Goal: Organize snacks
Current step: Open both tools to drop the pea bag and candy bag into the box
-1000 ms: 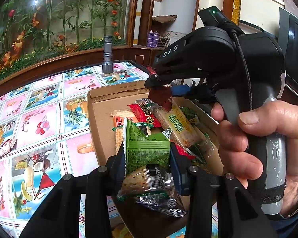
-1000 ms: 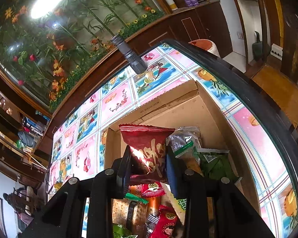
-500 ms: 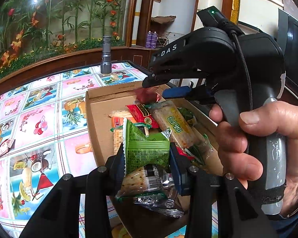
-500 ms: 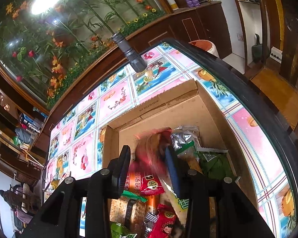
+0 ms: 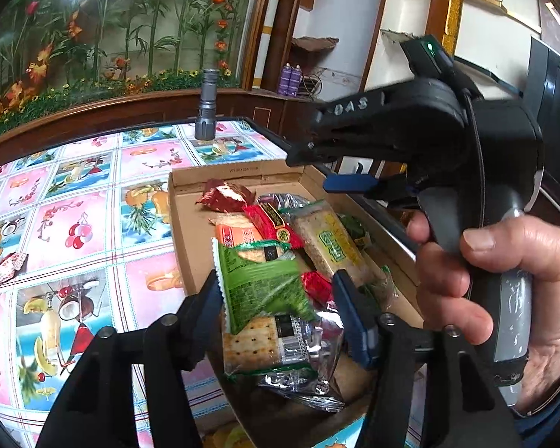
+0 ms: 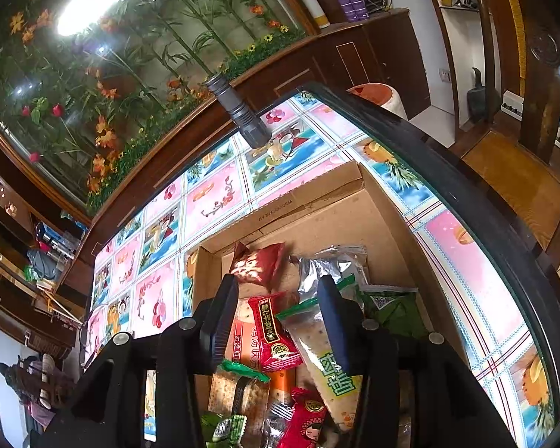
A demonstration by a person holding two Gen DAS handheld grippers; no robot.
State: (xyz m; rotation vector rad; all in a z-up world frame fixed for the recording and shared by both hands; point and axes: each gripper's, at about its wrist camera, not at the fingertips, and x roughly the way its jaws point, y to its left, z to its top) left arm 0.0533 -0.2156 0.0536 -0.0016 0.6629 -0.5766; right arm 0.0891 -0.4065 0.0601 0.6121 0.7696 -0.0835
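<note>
Green packet (image 5: 259,287) between opening left gripper (image 5: 276,298) jaws, seemingly released, motion-blurred.

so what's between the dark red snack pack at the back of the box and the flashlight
In the right wrist view: bare cardboard floor, the box's back wall, then patterned tablecloth up to the flashlight.

Flower mural (image 5: 112,37), dark wood cabinets (image 6: 373,56), white wall (image 5: 403,11)

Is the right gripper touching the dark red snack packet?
Apart. The right wrist view shows the dark red snack packet lying in the cardboard box, beyond the right gripper, whose jaws are opening.
</note>
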